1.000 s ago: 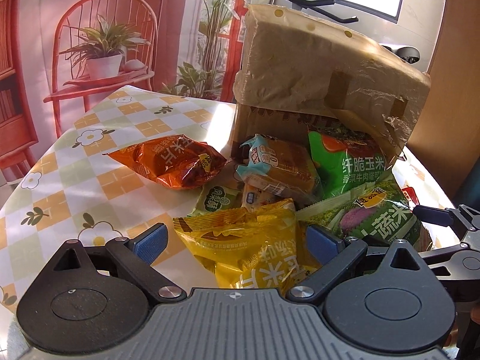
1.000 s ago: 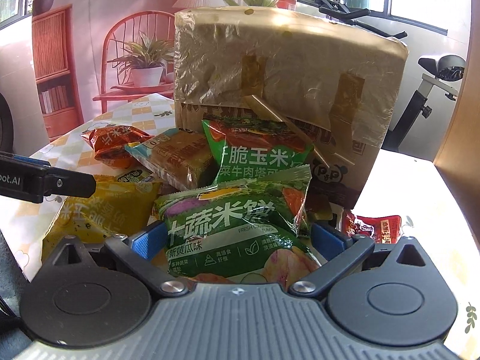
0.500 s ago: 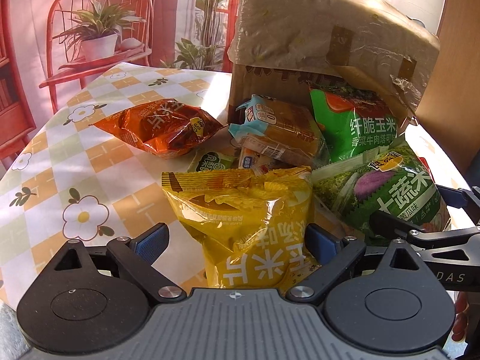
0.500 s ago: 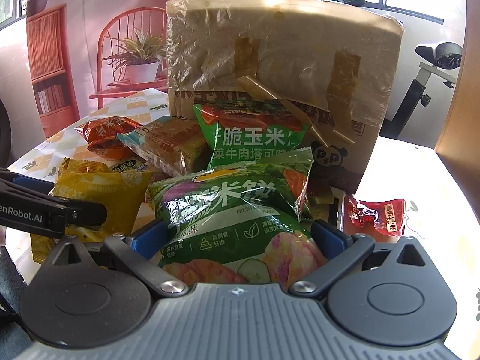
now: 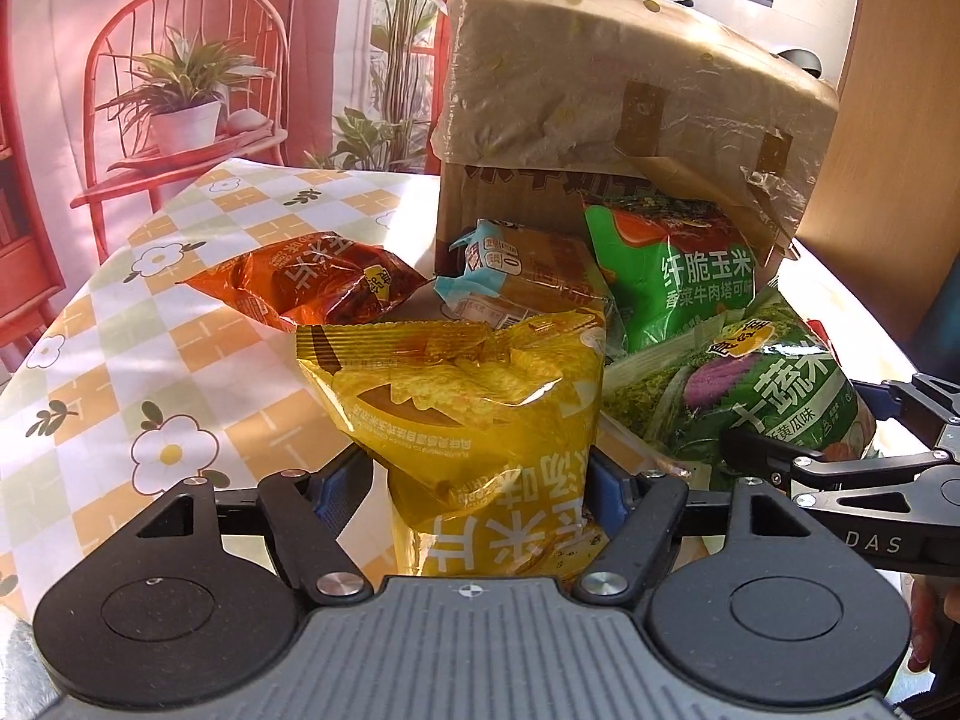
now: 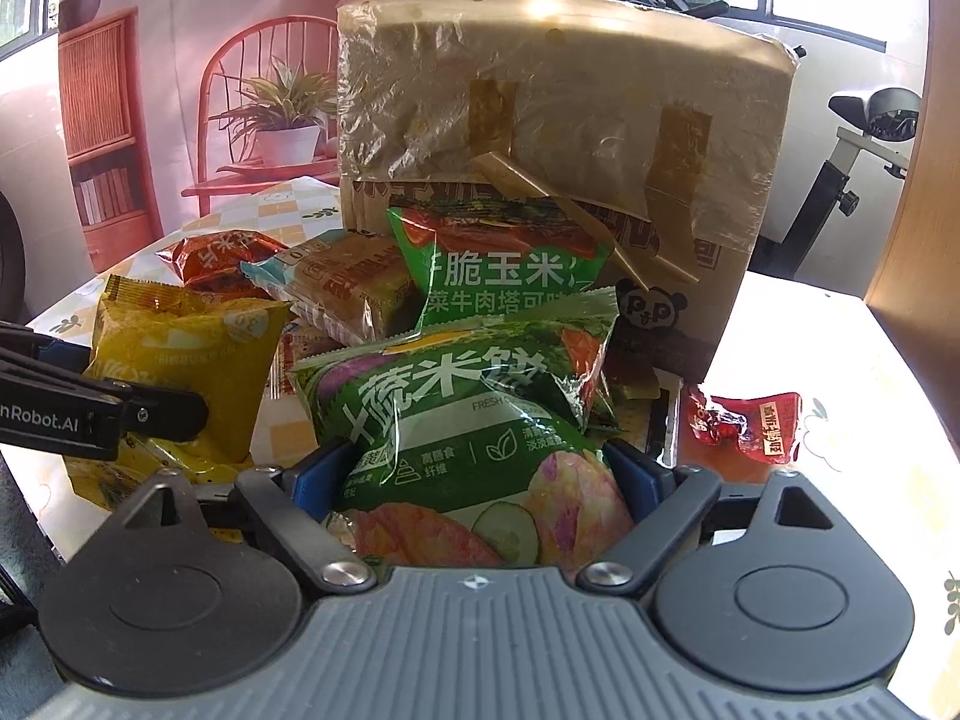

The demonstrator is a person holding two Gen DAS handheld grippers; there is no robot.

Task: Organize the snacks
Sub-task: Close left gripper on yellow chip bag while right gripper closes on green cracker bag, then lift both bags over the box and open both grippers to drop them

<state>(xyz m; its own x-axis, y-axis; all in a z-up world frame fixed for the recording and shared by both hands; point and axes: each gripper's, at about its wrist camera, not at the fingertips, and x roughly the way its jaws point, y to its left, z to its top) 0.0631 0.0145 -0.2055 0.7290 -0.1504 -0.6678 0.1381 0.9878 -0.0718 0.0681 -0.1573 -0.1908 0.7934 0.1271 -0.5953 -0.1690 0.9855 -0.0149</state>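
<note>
A yellow snack bag (image 5: 468,396) stands between the blue pads of my left gripper (image 5: 480,474). Its jaws are closing and pinch the bag's lower half into a waist. My right gripper (image 6: 477,468) is closing too, and its pads press both sides of a dark green vegetable-crisp bag (image 6: 456,402). The two bags sit side by side, yellow on the left. Each view shows the other gripper's black finger at its edge. Behind them an orange bag (image 5: 312,282), a brown bread pack (image 5: 540,276) and a light green corn-chip bag (image 5: 690,282) lie in a heap.
A tall cardboard box (image 5: 600,72) wrapped in plastic film stands behind the heap, its flap hanging over the snacks. A small red packet (image 6: 744,426) lies at the right. The checked flower tablecloth (image 5: 120,360) spreads to the left. A wooden panel rises at far right.
Both grippers have narrowed their jaws onto the bags. The yellow bag is now crumpled between the left pads, and the green bag is squeezed between the right pads.
</note>
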